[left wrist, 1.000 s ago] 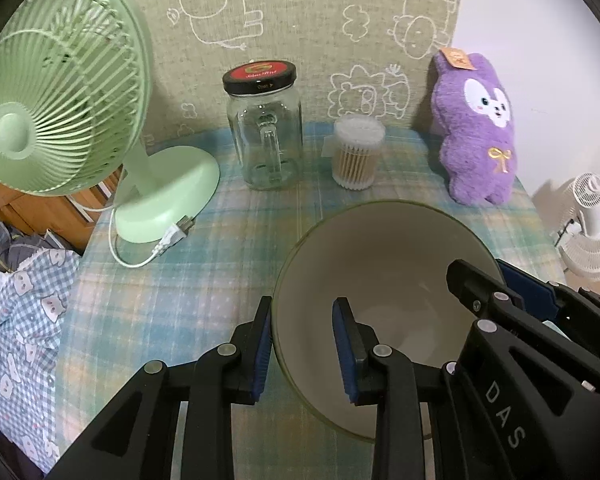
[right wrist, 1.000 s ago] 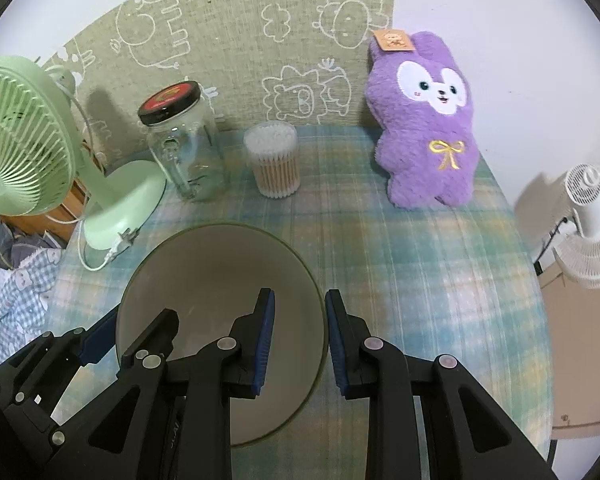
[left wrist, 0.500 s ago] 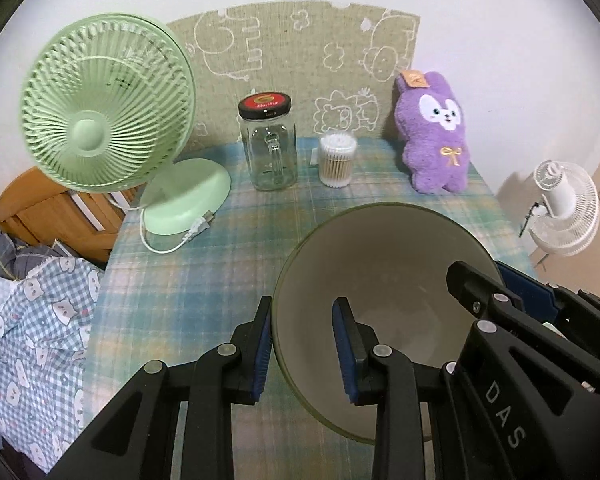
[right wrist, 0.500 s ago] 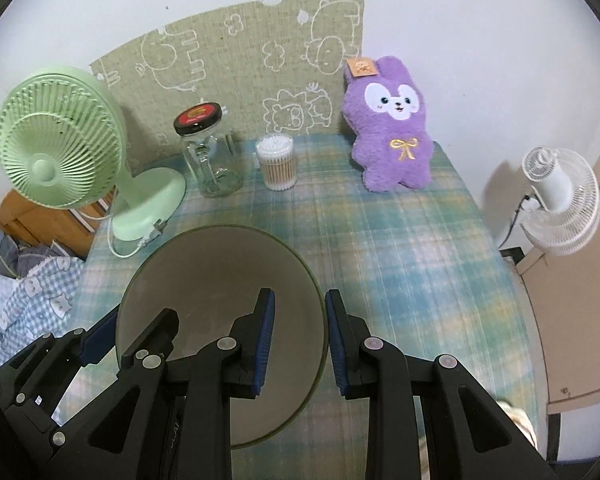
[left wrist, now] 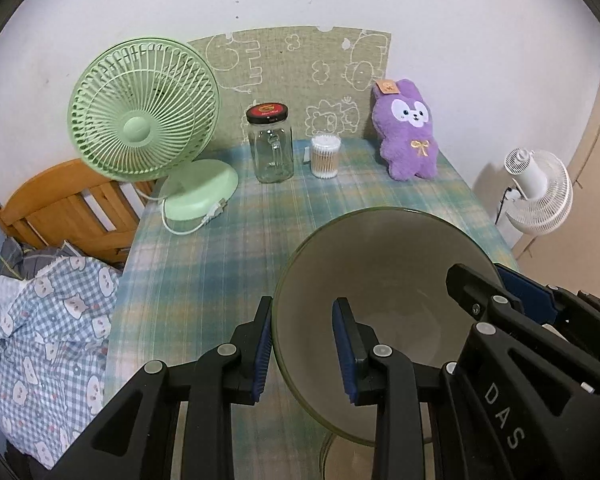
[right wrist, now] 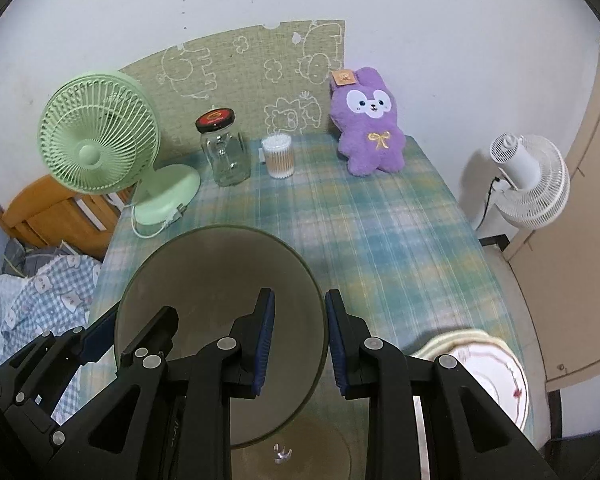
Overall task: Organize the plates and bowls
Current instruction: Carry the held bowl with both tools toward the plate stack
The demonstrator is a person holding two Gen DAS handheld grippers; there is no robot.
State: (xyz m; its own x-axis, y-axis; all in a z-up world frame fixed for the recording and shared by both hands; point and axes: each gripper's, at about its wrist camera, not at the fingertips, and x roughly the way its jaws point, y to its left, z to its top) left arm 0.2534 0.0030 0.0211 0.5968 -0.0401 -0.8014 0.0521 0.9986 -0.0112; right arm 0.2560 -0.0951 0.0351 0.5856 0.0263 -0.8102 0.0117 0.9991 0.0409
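Both grippers hold one translucent grey-green glass bowl (left wrist: 380, 280) in the air above the table. My left gripper (left wrist: 302, 348) is shut on the bowl's left rim. My right gripper (right wrist: 298, 346) is shut on the bowl's (right wrist: 220, 292) right rim, and its fingers (left wrist: 484, 304) show in the left wrist view. Below the bowl lies another glass dish (right wrist: 320, 452), partly hidden. A stack of white plates with a red pattern (right wrist: 496, 372) sits at the table's near right.
The table has a blue-green plaid cloth (right wrist: 380, 240). At the back stand a green fan (left wrist: 144, 116), a glass jar with a red lid (left wrist: 270, 144), a cotton swab tub (left wrist: 325, 156) and a purple plush rabbit (left wrist: 408, 136). A white fan (right wrist: 528, 180) stands on the floor at right.
Both grippers have risen and pulled back together with the bowl. The table and back objects look farther away, and the plate stack and lower dish have come into view.
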